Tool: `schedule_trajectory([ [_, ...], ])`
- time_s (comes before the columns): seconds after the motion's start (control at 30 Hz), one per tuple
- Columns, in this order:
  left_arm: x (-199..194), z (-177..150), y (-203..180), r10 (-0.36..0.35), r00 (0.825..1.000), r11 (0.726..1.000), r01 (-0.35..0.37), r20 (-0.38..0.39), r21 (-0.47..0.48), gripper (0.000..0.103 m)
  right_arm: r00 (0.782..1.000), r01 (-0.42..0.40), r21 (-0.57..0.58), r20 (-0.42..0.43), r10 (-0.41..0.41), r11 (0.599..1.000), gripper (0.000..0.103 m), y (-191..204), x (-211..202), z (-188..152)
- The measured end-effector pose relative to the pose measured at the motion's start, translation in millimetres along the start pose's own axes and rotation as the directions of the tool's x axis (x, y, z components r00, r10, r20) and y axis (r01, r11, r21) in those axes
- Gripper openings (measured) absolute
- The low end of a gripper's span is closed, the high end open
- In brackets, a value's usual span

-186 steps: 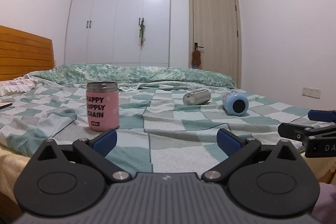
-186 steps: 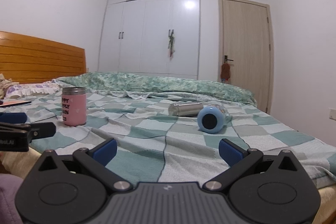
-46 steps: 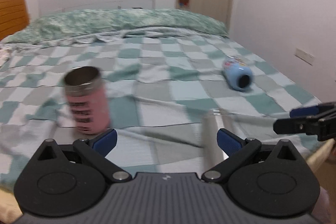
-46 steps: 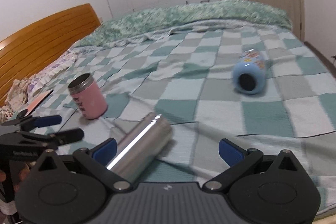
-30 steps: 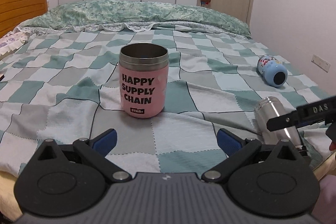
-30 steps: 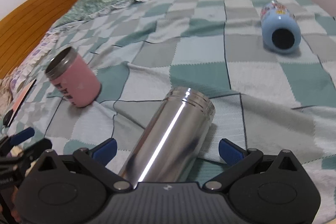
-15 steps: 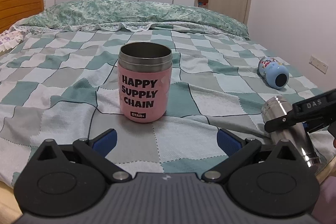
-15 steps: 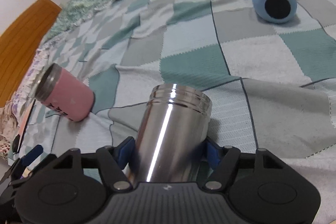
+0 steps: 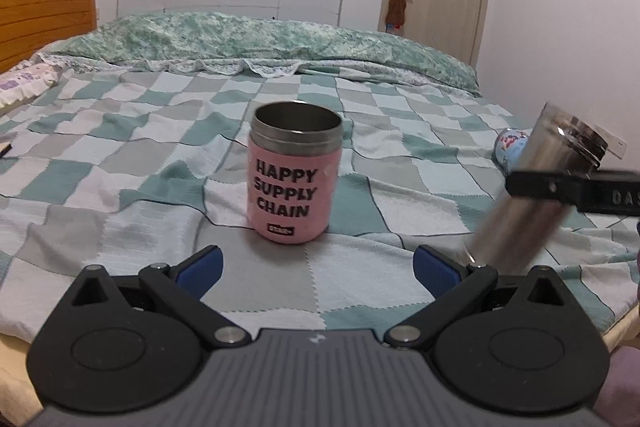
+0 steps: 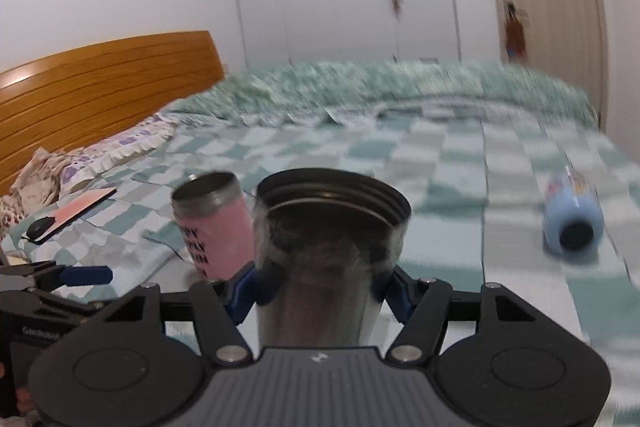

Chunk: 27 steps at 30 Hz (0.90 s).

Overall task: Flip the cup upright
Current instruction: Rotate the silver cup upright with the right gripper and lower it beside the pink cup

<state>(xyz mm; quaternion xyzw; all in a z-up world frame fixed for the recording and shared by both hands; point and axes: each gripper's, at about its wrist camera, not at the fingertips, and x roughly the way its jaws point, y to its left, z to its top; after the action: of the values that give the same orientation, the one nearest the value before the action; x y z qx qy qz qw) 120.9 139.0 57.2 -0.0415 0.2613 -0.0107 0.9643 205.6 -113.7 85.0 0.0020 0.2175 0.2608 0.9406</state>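
Observation:
My right gripper [image 10: 322,285] is shut on a steel cup [image 10: 324,267], its open threaded mouth pointing away from the camera. In the left wrist view the steel cup [image 9: 528,199] is tilted, mouth up and to the right, held above the bed at the right by the right gripper's black finger [image 9: 560,189]. My left gripper [image 9: 316,265] is open and empty, low over the checked blanket [image 9: 120,163], just in front of the pink cup.
A pink "HAPPY SUPPLY CHAIN" cup [image 9: 296,175] stands upright mid-bed; it also shows in the right wrist view [image 10: 216,227]. A light blue bottle [image 10: 572,219] lies on its side at the right. A phone-like flat object [image 10: 68,215] lies near the pillows. Wooden headboard [image 10: 100,83] at left.
My right gripper closed on the lying steel cup and has lifted and tilted it, mouth rising. The left gripper has barely moved.

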Motion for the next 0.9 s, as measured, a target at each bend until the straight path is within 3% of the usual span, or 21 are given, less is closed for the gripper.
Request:
schedule_trajectory([
  [0.3,-2.5,11.4,17.5,0.108,0.993,0.994,-0.107,0.051,-0.014,0.103,0.995,0.055,-0.135,0.095,-0.042,0.989,0.063,36.3,52.1,31.9],
  [0.5,3.9,9.1,28.9,0.133,0.99,0.991,-0.132,0.043,-0.026,0.103,0.99,0.094,-0.188,0.122,-0.072,0.978,0.063,50.0,90.7,28.5],
  [0.63,6.1,5.4,35.4,0.144,0.989,0.989,-0.143,0.037,-0.033,0.103,0.994,0.088,-0.188,0.075,-0.075,0.978,0.063,50.2,113.2,16.0],
  [0.9,6.8,2.7,38.0,0.144,0.989,0.989,-0.142,0.047,-0.045,0.103,0.99,0.096,-0.159,0.115,-0.079,0.983,0.063,46.5,111.3,0.5],
])
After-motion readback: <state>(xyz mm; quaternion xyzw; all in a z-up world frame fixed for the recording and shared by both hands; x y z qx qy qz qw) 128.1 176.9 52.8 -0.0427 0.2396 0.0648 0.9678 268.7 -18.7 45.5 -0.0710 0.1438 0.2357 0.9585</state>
